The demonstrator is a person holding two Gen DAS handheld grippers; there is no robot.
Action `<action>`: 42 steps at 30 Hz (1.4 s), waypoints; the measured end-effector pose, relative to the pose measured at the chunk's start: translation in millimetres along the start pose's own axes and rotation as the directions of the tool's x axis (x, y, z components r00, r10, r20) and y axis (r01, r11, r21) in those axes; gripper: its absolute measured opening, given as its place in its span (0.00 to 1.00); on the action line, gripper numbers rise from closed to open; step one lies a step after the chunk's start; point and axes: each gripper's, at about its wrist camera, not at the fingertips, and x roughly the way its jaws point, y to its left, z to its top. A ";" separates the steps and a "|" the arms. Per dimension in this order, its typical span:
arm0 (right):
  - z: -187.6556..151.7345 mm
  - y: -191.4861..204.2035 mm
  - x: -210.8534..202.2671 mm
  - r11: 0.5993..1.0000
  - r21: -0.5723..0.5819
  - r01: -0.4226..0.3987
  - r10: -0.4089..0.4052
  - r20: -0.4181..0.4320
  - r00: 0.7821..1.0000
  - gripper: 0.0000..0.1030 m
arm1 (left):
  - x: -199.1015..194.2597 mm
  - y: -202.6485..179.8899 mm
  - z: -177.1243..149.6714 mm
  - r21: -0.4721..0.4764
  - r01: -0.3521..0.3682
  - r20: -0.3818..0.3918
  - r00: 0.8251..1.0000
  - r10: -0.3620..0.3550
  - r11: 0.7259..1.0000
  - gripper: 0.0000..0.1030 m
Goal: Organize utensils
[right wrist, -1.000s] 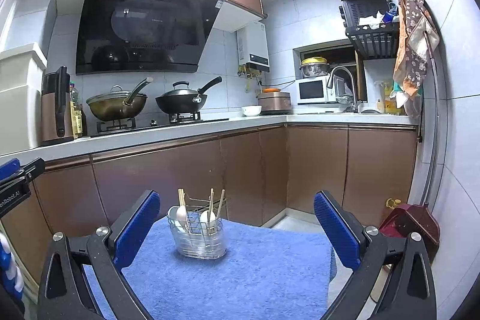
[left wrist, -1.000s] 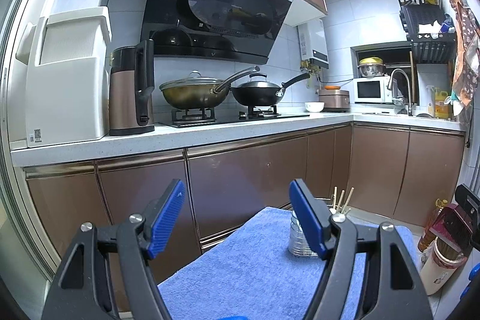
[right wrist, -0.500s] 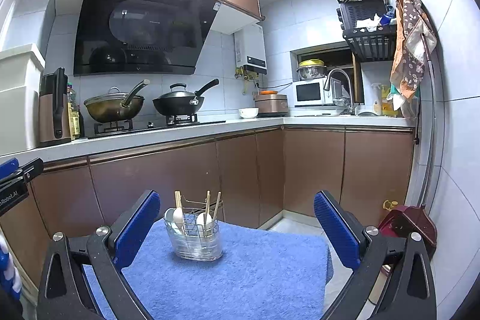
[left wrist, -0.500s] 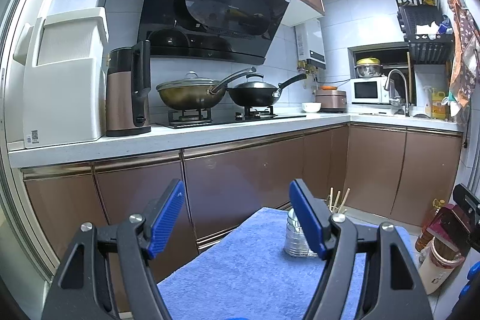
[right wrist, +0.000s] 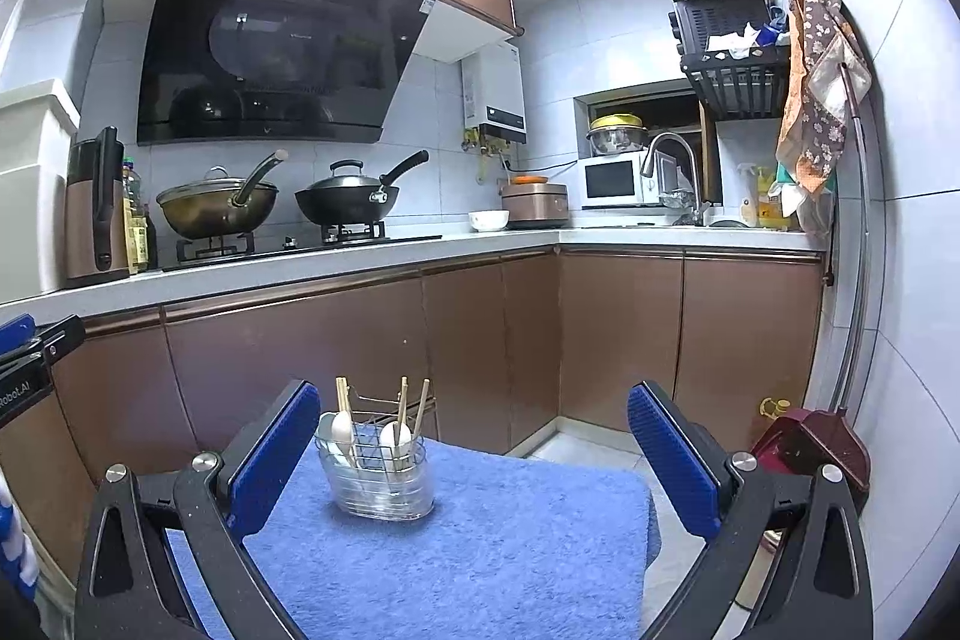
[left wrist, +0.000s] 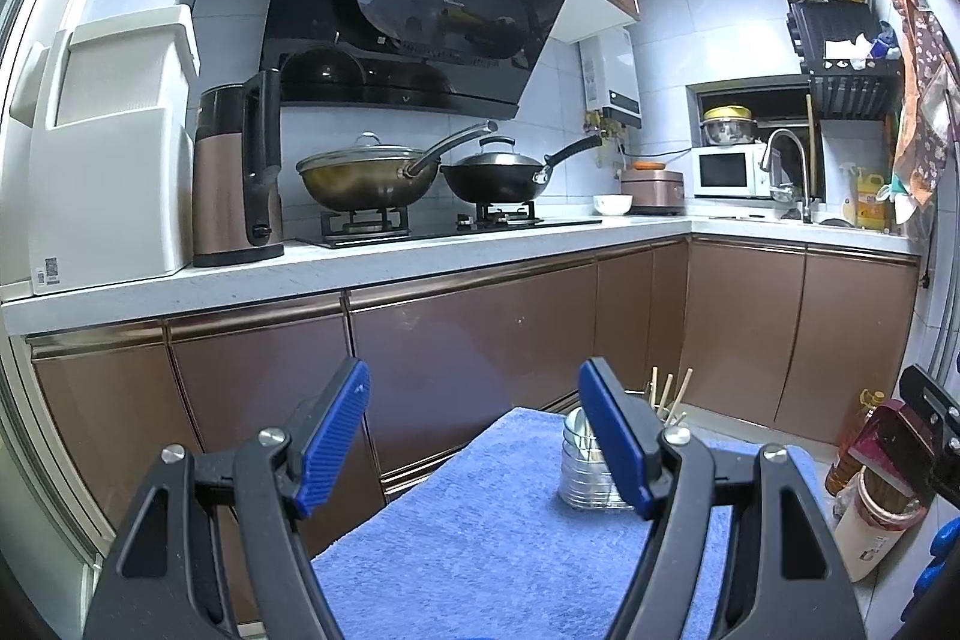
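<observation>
A clear utensil holder with a wire frame (right wrist: 378,472) stands on a blue towel (right wrist: 480,538). It holds white spoons (right wrist: 342,427) and wooden chopsticks (right wrist: 403,403). In the left wrist view the holder (left wrist: 581,472) is partly hidden behind my right fingertip (left wrist: 609,436). My left gripper (left wrist: 474,436) is open and empty above the towel (left wrist: 480,532). My right gripper (right wrist: 474,454) is open and empty, with the holder just inside its left finger, farther away.
Brown cabinets (right wrist: 360,340) run behind the towel under a white counter (right wrist: 300,268) with two woks (right wrist: 348,202) and a kettle (left wrist: 240,178). A dustpan (right wrist: 810,448) and a container (left wrist: 870,532) stand on the floor at the right.
Both views have shifted slightly, so the holder and towel sit a little lower and nearer. Both grippers stay open and empty.
</observation>
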 end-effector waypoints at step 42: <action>3.6 -27.7 -5.5 0.997 -0.037 -0.063 0.063 -0.006 0.998 1.00 | 13.4 -51.3 -10.3 0.032 0.005 -0.079 0.997 -0.002 0.999 0.69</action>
